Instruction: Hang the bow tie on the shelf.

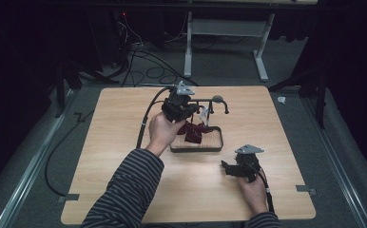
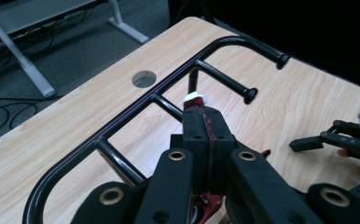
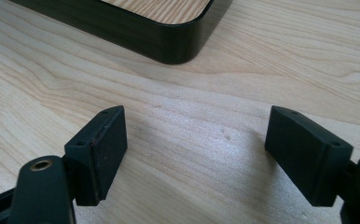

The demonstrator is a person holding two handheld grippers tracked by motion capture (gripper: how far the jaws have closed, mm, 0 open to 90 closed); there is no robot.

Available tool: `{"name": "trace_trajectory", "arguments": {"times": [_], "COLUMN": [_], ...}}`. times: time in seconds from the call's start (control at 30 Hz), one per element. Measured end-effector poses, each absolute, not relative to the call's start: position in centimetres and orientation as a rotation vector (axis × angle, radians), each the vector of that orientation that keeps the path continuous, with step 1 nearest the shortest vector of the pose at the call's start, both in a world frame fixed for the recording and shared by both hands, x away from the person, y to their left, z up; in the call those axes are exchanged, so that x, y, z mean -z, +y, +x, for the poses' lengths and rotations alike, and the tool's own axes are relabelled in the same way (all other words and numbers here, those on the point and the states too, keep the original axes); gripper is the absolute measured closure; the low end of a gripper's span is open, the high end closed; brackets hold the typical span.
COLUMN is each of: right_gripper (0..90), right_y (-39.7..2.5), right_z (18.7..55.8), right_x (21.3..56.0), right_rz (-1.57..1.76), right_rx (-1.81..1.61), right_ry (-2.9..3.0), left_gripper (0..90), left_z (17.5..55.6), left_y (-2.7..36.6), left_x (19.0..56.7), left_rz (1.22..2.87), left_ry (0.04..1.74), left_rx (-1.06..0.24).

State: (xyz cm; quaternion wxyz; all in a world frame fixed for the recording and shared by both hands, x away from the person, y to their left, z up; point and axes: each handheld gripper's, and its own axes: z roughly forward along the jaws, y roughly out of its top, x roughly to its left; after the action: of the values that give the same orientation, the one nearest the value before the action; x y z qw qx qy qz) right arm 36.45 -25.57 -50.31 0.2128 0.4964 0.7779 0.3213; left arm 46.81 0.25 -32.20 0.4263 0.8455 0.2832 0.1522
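A black metal rack (image 1: 216,99) stands on a dark-rimmed wooden tray (image 1: 218,144) near the table's middle. A dark red cloth (image 1: 192,131) with a white tag (image 1: 203,115) hangs over the tray. My left gripper (image 1: 189,113) is at the rack's left side, shut on the cloth. In the left gripper view its jaws (image 2: 208,119) pinch a thin red strip of the cloth (image 2: 209,127) just in front of the rack's bars (image 2: 169,79), with the white tag (image 2: 194,98) at the tips. My right gripper (image 1: 226,165) lies low on the table, open (image 3: 194,140), short of the tray's corner (image 3: 169,44).
The person's striped sleeve (image 1: 124,194) comes in from the bottom left. A round grey hole (image 2: 143,78) sits in the tabletop beyond the rack. A cable (image 1: 146,118) trails from the left gripper. Behind the table are a white frame (image 1: 262,52) and floor cables.
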Motion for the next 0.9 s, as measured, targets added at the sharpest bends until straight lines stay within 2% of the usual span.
{"name": "trace_trajectory", "arguments": {"times": [0.17,0.57,0.9], "right_gripper": [21.8,21.8,21.8], "right_y": [-25.6,-25.6,-25.6], "right_z": [36.4,36.5,36.5], "right_x": [50.3,50.3,50.3], "right_rz": [1.378,1.375,1.375], "right_rx": [-0.892,-0.89,-0.891], "right_ry": [2.159,2.16,2.16], "left_gripper": [88.4,76.6,71.3], "left_z": [46.9,45.8,44.6], "left_y": [0.3,1.4,3.1], "left_x": [32.3,31.6,31.3], "left_rz": [2.122,2.099,2.082], "left_ry": [0.722,0.725,0.727], "left_rx": [-0.387,-0.417,-0.423]}}
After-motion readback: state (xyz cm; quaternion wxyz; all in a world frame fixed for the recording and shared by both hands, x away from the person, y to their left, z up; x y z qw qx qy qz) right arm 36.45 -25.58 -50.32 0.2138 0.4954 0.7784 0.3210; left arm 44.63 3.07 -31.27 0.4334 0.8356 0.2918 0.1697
